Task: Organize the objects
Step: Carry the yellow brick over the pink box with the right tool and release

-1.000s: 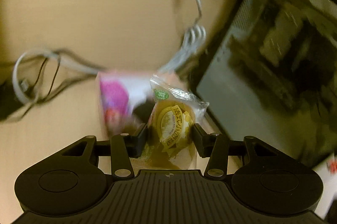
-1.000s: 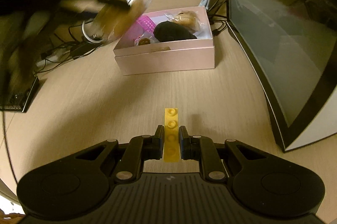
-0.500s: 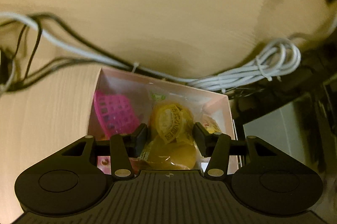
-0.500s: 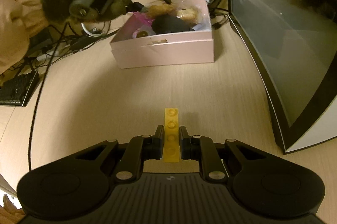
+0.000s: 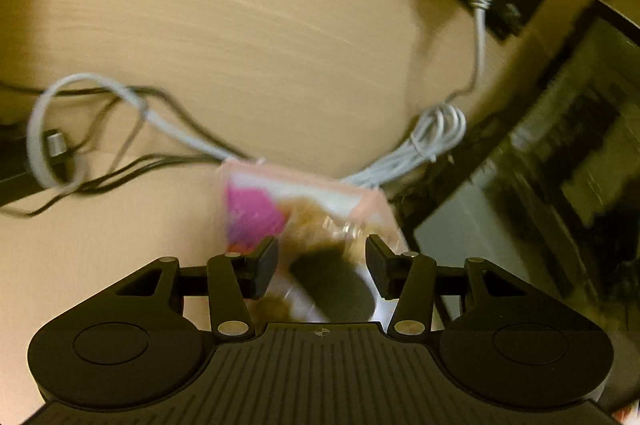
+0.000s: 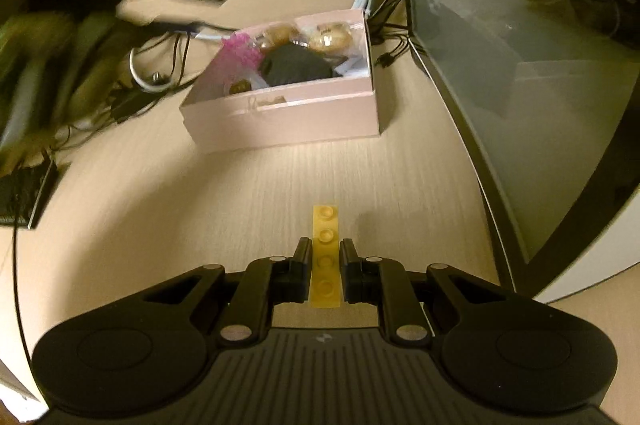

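Yellow studded brick (image 6: 326, 257) clamped in right jaws; left jaws closing, empty.

Your left wrist camera looks steeply down from just above the open pink cardboard box (image 5: 372, 203), close at 6 o'clock. Your right wrist camera faces the same box (image 6: 280, 121) from farther back, at 12 o'clock across the pale wooden desk (image 6: 200, 193); both views share the bundled white cable (image 5: 432, 133).
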Motion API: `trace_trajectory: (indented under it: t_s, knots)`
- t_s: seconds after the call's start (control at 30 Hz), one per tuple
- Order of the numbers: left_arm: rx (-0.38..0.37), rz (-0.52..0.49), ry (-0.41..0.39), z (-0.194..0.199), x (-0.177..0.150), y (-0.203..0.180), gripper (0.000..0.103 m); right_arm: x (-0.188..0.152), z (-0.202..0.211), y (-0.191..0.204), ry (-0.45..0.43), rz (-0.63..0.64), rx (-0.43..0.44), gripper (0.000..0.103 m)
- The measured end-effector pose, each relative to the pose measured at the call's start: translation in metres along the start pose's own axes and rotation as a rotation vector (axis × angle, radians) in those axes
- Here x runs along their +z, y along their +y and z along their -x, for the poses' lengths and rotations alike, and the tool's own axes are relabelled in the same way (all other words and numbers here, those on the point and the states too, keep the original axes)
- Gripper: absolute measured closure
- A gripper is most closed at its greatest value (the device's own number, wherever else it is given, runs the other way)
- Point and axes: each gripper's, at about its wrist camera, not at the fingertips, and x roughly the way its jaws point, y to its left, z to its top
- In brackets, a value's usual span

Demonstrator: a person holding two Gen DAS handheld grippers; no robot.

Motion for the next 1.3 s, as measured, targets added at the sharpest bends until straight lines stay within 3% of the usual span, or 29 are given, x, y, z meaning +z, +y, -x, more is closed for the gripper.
trace_trajectory:
  t_s: [0.13,0.3,0.53,0.6,0.67,0.73,0.9,1.1,1.13,1.2,1.3]
  knots:
    - [0.004,-0.008,0.033,0.041,-0.045,0.023,0.050,0.020,0.005,0.006,-0.068,0.021,0.003,0.089]
    - [0.029,0.094,0.122,0.067,-0.100,0.048,0.051,0.072,0.007,0.016,-0.179,0.054,-0.009,0.089]
    - [0.094,0.145,0.154,0.090,-0.136,0.066,0.051,0.135,-0.029,0.037,-0.347,0.140,-0.056,0.088]
    - [0.108,0.158,0.152,0.095,-0.139,0.072,0.051,0.139,-0.049,0.039,-0.337,0.154,-0.107,0.079]
    - [0.120,0.166,0.155,0.098,-0.142,0.078,0.051,0.134,-0.063,0.035,-0.278,0.120,-0.122,0.078]
    - [0.128,0.174,0.162,0.099,-0.144,0.082,0.051,0.120,-0.069,0.028,-0.222,0.083,-0.089,0.074]
    - [0.091,0.153,0.143,0.094,-0.131,0.077,0.051,0.074,-0.069,0.017,-0.142,0.117,-0.133,0.065]
    - [0.029,0.032,0.039,0.065,-0.073,0.040,0.051,0.062,-0.071,0.004,-0.127,0.150,-0.199,0.050]
    - [0.033,0.011,0.022,0.057,-0.064,0.034,0.051,0.062,-0.072,0.002,-0.136,0.156,-0.209,0.045]
    - [0.064,-0.018,0.014,0.037,-0.049,0.024,0.051,0.064,-0.076,0.001,-0.147,0.173,-0.234,0.043]
    - [0.128,-0.032,0.079,0.001,-0.040,0.020,0.051,0.067,-0.084,0.000,-0.146,0.193,-0.254,0.043]
